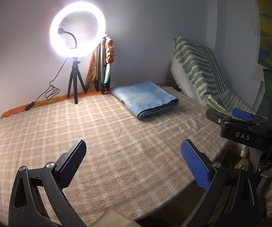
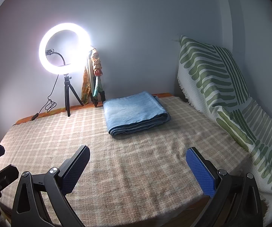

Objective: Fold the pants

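Observation:
Light blue denim pants (image 1: 145,99) (image 2: 136,111) lie folded into a thick rectangle at the far side of the checked beige blanket (image 1: 98,141) (image 2: 117,170), near the wall. My left gripper (image 1: 134,151) hovers over the near part of the blanket, open and empty, well short of the pants. My right gripper (image 2: 137,158) is likewise open with nothing between its blue pads, also well back from the pants. In the left wrist view the right gripper's body (image 1: 249,128) shows at the right edge.
A lit ring light on a small tripod (image 1: 77,30) (image 2: 65,49) stands at the back left, its cable trailing along the blanket's edge. A folded tripod with cloth (image 1: 103,66) leans on the wall. A green-striped white throw (image 1: 198,71) (image 2: 221,87) drapes along the right side.

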The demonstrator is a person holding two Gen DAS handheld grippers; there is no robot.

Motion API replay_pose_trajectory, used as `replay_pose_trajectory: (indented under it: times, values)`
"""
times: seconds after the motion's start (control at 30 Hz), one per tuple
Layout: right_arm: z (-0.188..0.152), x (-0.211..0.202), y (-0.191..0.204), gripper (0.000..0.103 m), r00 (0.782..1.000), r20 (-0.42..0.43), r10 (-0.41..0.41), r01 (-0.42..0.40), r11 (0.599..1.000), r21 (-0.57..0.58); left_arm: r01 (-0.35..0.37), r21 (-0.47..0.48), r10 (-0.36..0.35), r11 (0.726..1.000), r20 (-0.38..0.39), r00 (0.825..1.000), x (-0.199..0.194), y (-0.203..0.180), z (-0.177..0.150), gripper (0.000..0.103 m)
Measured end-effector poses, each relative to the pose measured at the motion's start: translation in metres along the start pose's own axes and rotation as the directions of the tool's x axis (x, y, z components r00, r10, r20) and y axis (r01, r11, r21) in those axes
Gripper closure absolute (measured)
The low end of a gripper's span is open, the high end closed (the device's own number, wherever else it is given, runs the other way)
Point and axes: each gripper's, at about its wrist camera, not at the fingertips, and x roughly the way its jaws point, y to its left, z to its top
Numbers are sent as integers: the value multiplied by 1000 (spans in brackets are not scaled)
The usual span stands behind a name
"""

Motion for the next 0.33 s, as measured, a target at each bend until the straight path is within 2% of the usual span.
replay_pose_trajectory:
  times: [0.33]
  values:
    - [-3,8,1,0,1000,-14,7,-7,1000,-2,6,10,-7,1000,3,1000,4,1,-3,3]
